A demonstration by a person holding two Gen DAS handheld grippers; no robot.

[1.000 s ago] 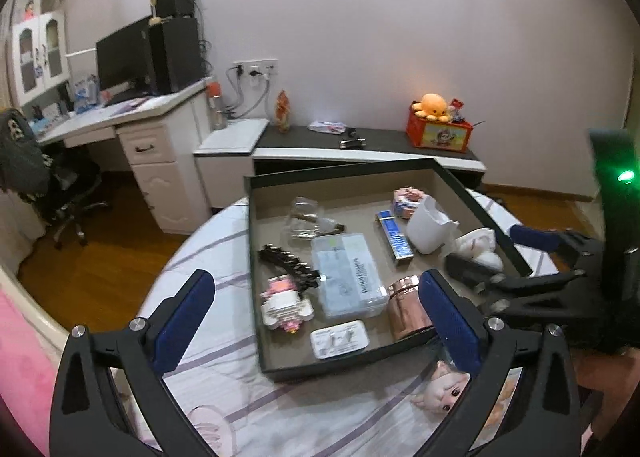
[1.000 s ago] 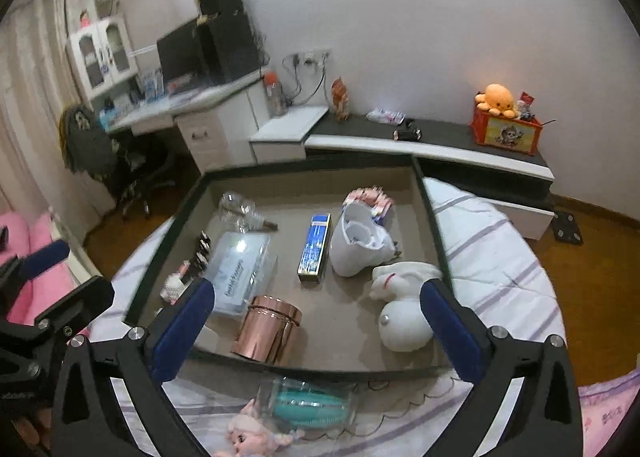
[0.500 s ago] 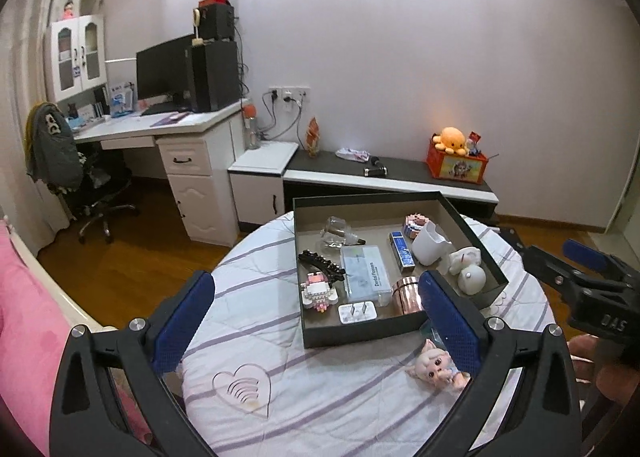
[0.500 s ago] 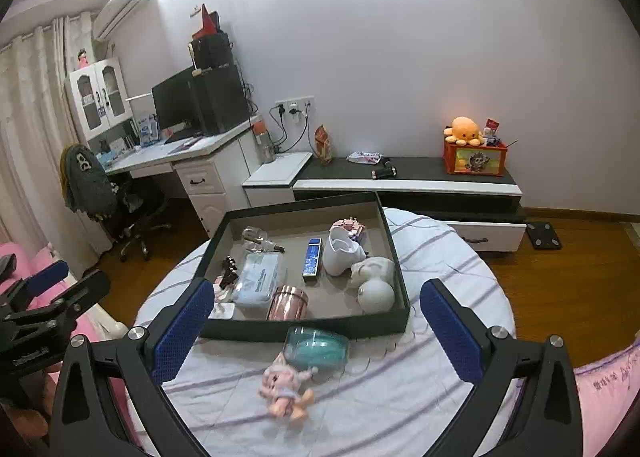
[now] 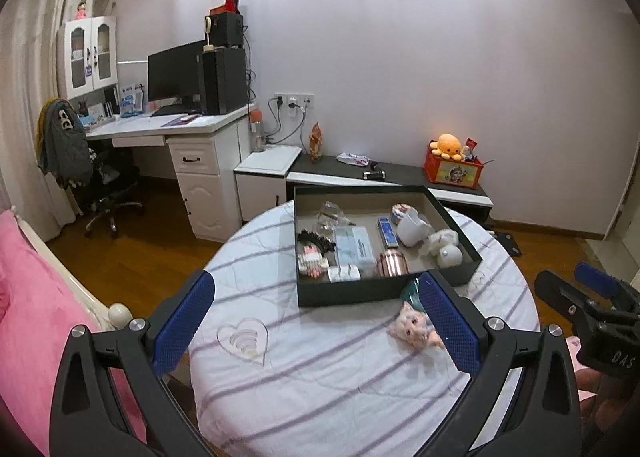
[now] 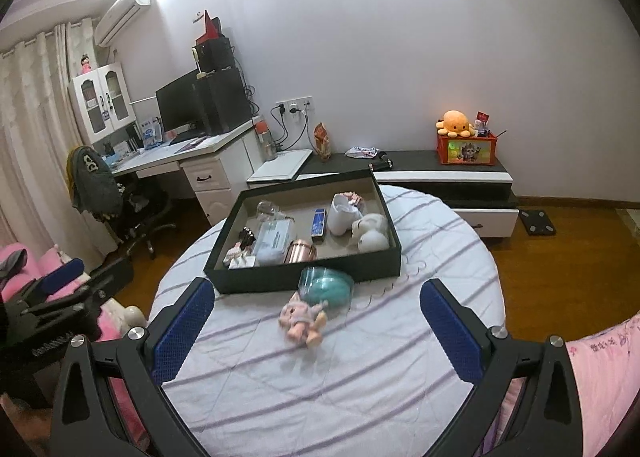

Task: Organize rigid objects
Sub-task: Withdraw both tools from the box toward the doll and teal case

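A round table (image 6: 360, 369) under a striped cloth stands in a bedroom; a dark tray (image 6: 280, 277) on it holds a copper cup (image 6: 302, 249), a white mug (image 6: 341, 213) and small items; in front of the tray lie a pink doll (image 6: 304, 321) and a teal case (image 6: 328, 285); the left gripper (image 5: 320, 321) and right gripper (image 6: 312, 331) hover before the tray, jaws wide apart, empty.

A dark tray (image 6: 304, 269) at frame centre holds small items. Below it, a pink doll (image 6: 303, 321) lies beside a teal dome (image 6: 328, 287).
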